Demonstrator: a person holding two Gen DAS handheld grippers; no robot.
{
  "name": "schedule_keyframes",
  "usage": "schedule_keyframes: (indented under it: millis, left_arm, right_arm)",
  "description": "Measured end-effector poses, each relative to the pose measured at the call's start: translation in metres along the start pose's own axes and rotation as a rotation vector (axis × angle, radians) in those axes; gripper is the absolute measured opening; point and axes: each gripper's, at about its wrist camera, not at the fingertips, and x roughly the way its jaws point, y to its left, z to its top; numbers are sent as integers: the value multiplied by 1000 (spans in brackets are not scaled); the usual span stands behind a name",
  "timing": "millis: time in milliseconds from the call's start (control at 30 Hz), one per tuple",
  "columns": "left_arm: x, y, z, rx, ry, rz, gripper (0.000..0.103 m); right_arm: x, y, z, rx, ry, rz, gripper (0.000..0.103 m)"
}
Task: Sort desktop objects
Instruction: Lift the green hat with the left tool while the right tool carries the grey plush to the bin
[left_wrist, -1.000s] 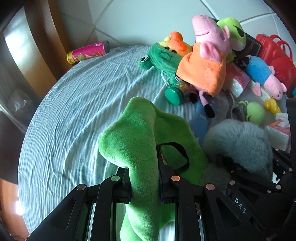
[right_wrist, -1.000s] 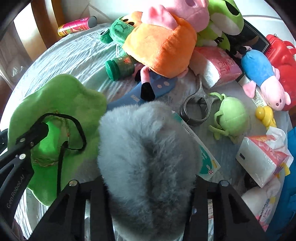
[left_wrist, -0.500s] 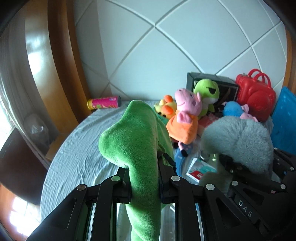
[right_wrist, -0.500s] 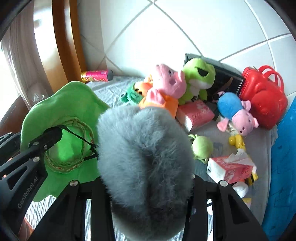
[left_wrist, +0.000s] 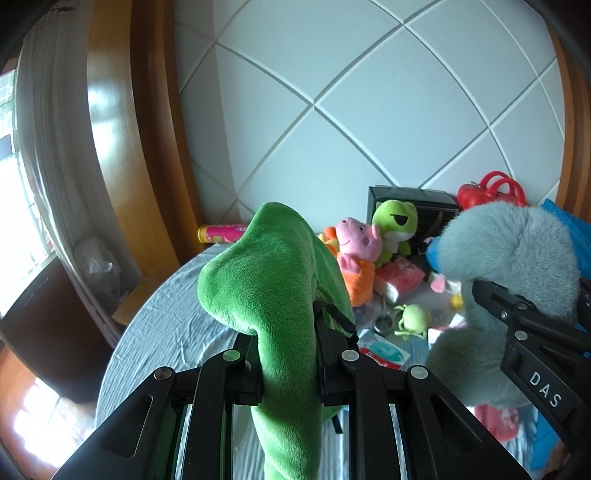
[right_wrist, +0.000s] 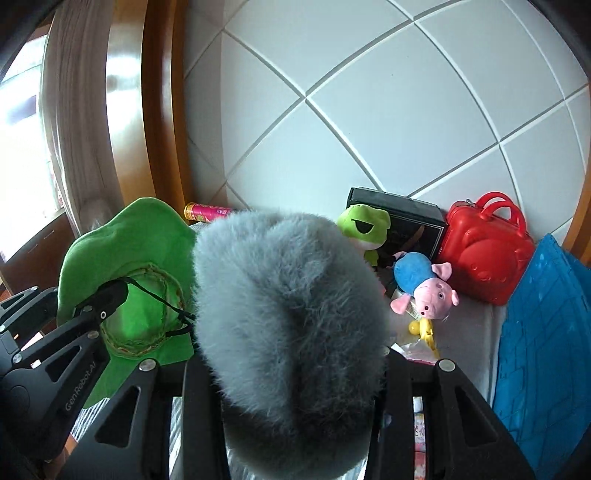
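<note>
1. Left wrist view: the left claw (left_wrist: 288, 363) is pinching the green plush hat (left_wrist: 275, 295) tight between its nearly closed fingers, holding it clear above the counter (left_wrist: 177, 332). The hat is standing brim-on-edge, its long axis running upward and away from the camera. I judge this as the carry step, with both items lifted.

2. Right wrist view: the right claw (right_wrist: 288, 373) is gripping the grey furry hat (right_wrist: 288, 310), its fingers spread wide around the bulky fur. The hat's rounded top is pointing up and forward. Next, each hat is needing a drop-off spot away from the toy pile by the red case (right_wrist: 484, 251); neither view is showing one.
</note>
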Motion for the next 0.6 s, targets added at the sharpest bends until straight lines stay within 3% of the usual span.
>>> schedule_keyframes:
  millis: [300,600]
  left_arm:
    - [-42,-25,2,43,-59,-151,19]
    - [-104,-112,36,98,-199,-288,19]
  right_arm:
    - [-62,-18,-17,65,-15,-144,39]
    - [-149,-84,-19,159,-113,-316,39]
